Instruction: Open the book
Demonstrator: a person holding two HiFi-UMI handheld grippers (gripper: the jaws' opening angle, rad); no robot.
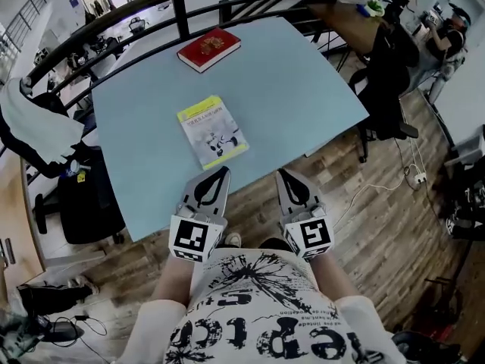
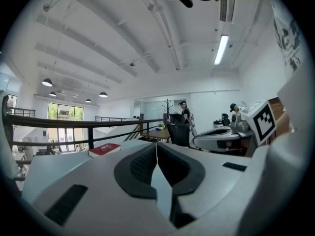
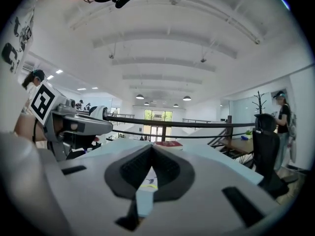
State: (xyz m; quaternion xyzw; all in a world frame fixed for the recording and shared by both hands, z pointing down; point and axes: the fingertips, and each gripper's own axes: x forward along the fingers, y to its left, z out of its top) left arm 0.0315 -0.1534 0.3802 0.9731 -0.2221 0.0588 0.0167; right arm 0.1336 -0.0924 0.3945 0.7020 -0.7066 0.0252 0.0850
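Observation:
A closed book with a yellow and white cover (image 1: pixel 213 131) lies flat on the light blue table (image 1: pixel 303 89), towards its near edge. A closed red book (image 1: pixel 208 48) lies at the far edge. Both grippers hover side by side over the table's near edge, just short of the yellow book. The left gripper (image 1: pixel 223 171) is shut and holds nothing, and so is the right gripper (image 1: pixel 281 172). In the left gripper view the jaws (image 2: pixel 157 144) meet, with the red book (image 2: pixel 104 149) beyond. In the right gripper view the jaws (image 3: pixel 151 146) meet above a sliver of the yellow book (image 3: pixel 149 182).
A dark metal railing (image 1: pixel 182 14) runs behind the table. A black office chair (image 1: pixel 386 74) stands at the table's right, and another chair (image 1: pixel 87 196) with a white cloth over it (image 1: pixel 34 127) at its left. Wooden floor (image 1: pixel 379 226) lies below.

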